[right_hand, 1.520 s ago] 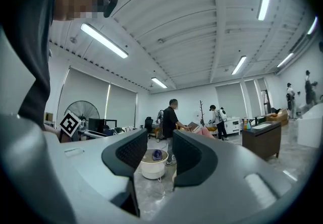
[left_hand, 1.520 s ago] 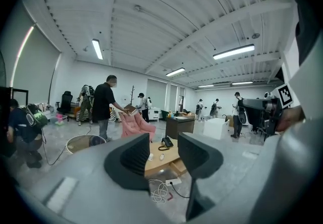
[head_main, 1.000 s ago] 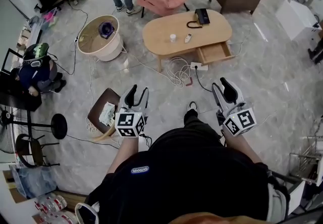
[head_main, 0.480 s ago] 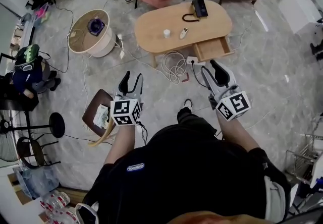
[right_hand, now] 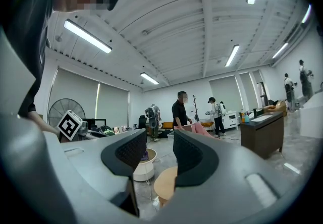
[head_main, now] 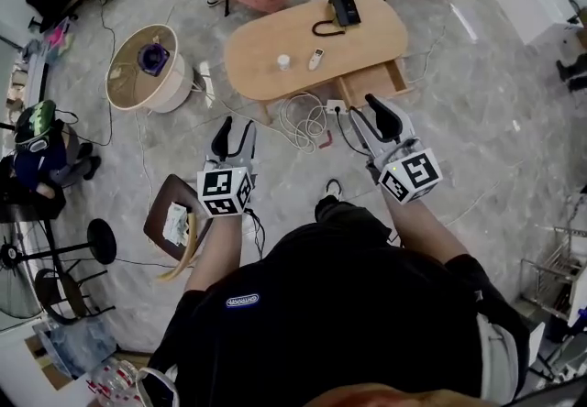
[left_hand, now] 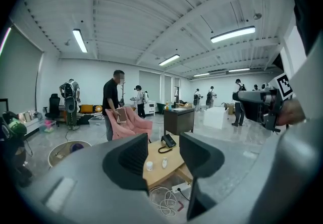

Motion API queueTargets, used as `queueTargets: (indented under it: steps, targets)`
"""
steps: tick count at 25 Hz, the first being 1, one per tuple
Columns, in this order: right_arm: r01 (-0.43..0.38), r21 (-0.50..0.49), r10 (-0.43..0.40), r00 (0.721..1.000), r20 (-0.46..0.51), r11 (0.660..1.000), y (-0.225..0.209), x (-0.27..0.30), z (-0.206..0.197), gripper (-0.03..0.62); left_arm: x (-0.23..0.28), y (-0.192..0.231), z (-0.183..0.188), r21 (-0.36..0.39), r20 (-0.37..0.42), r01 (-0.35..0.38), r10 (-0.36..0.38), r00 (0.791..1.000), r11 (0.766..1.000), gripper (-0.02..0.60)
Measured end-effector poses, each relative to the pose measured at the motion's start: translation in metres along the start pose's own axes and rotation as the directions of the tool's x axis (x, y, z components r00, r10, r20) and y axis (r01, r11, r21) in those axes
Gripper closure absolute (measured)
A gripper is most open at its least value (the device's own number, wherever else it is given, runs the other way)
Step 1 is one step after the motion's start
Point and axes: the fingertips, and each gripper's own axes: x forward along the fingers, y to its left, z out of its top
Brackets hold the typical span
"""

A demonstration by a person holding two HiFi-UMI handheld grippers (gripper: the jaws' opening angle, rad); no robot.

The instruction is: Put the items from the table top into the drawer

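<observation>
While standing well apart from the table [head_main: 362, 34], I am holding left gripper [head_main: 234, 128] and right gripper [head_main: 371, 112] part-open, empty, judging a square approach to the remote [head_main: 315, 57] best.

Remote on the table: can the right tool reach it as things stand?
Probably not yet. The right tool is open and empty but held short of the table, on the near side of the drawer. Nothing covers the remote, so the way looks free once the tool is brought closer.
</observation>
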Motion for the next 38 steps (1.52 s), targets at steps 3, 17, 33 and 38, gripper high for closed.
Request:
queueTargets:
  steps: [3,17,33,38]
  targets:
    - [-0.005,-0.007,0.005,1.000,-0.013,1.000,-0.016,0.009,-0.011,0.411,0.023,-0.008,0.001,0.010,0.004,0.009,-0.009,1.000,1.000,0.385]
    - [-0.072,-0.014,0.071,0.995,-0.074,0.997,-0.077,0.069,-0.037,0.405,0.121,-0.018,0.014,-0.001,0.008,0.007,-0.007,1.000,1.000,0.385]
    - [-0.104,-0.041,0.103,0.995,-0.007,0.994,-0.104,0.083,-0.002,0.407,0.153,-0.049,0.053,0.044,0.028,0.012,-0.013,1.000,0.999,0.387]
    - [-0.098,-0.054,0.098,0.995,0.005,0.994,-0.110,0.084,0.002,0.408,0.164,-0.054,0.052,0.057,0.041,0.015,-0.018,0.999,0.998,0.387]
